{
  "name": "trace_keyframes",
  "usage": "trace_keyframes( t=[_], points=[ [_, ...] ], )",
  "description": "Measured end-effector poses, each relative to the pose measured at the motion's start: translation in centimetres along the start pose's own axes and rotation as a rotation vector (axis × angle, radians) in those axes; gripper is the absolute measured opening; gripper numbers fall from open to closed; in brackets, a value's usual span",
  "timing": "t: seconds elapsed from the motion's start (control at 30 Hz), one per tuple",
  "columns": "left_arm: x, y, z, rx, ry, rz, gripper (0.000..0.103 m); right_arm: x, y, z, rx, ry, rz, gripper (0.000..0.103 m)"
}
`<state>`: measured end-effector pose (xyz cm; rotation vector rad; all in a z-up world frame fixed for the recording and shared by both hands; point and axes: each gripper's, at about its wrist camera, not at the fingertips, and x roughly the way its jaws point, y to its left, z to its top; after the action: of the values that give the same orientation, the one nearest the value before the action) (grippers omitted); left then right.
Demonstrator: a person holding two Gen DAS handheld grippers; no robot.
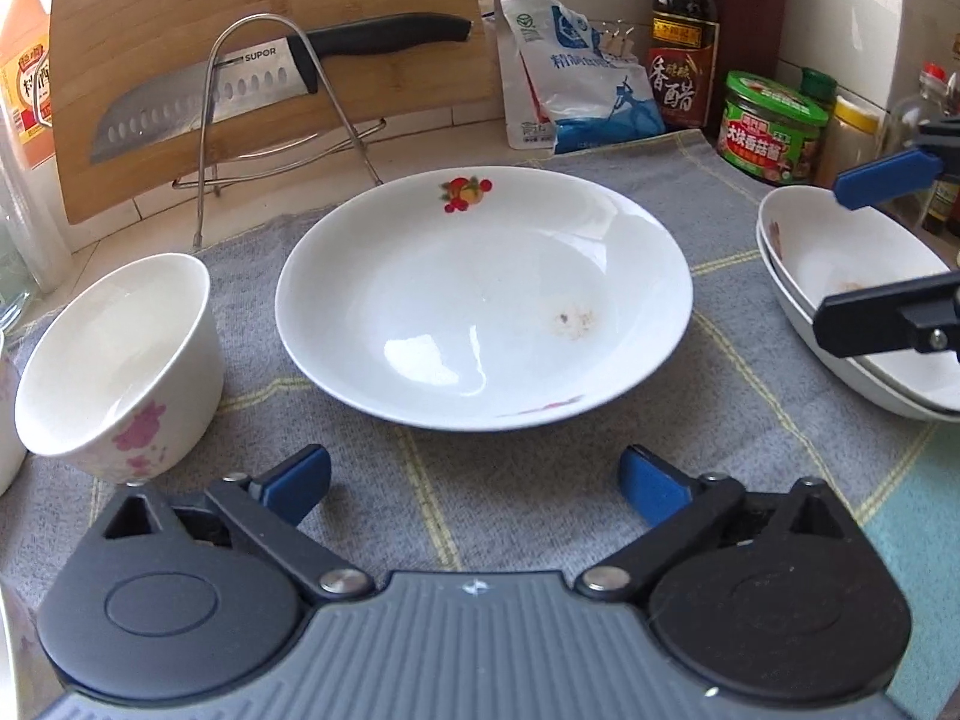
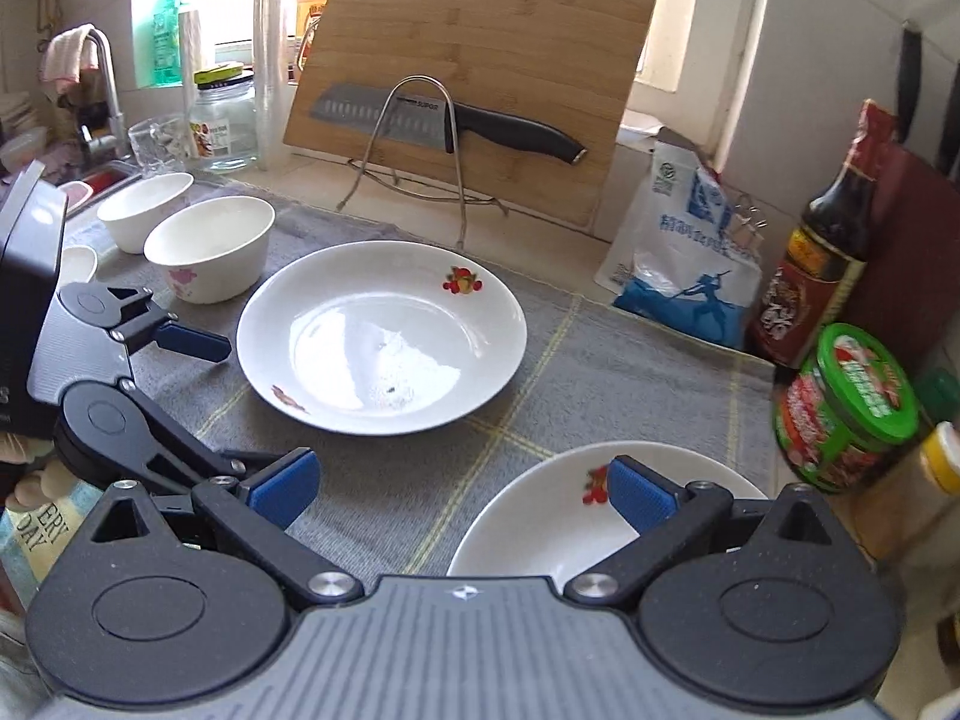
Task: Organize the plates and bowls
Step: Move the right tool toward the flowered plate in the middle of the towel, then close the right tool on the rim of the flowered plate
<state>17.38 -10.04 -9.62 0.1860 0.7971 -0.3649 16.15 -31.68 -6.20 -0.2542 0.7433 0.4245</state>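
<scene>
Fingers (image 1: pixel 294 483) of both grippers spread wide, round glossy white plate (image 1: pixel 483 294) on woven grey cloth (image 1: pixel 540 510), right fingers (image 2: pixel 639 495) possibly over stacked plates (image 1: pixel 852 300).

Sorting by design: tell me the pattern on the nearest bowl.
Pink flowers on white bowl, clearest in left wrist view.

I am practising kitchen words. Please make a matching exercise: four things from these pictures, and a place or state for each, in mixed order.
1. knife
2. single plate
3. floral bowl
4. stacked plates

A. under the right gripper
B. on the wire rack
C. left of the single plate
D. ahead of the open left gripper

Pairs: 1-B, 2-D, 3-C, 4-A
</scene>
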Motion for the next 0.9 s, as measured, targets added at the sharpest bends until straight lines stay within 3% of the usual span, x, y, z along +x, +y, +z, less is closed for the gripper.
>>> trace_keyframes(
  t=[0.07, 0.4, 0.9],
  points=[
    [0.3, 0.4, -0.1, -0.033, -0.005, -0.028, 0.103, 0.6, -0.5, 0.5, 0.004, 0.005, 0.034, 0.103],
    [0.7, 0.4, 0.2, -0.009, -0.038, -0.044, 0.103, 2.6, -0.5, 3.0, -0.056, 0.026, 0.099, 0.103],
    [0.6, 0.3, 0.2, -0.036, -0.064, -0.026, 0.103, 11.3, -3.2, 7.7, -0.051, 0.191, 0.295, 0.103]
  ],
)
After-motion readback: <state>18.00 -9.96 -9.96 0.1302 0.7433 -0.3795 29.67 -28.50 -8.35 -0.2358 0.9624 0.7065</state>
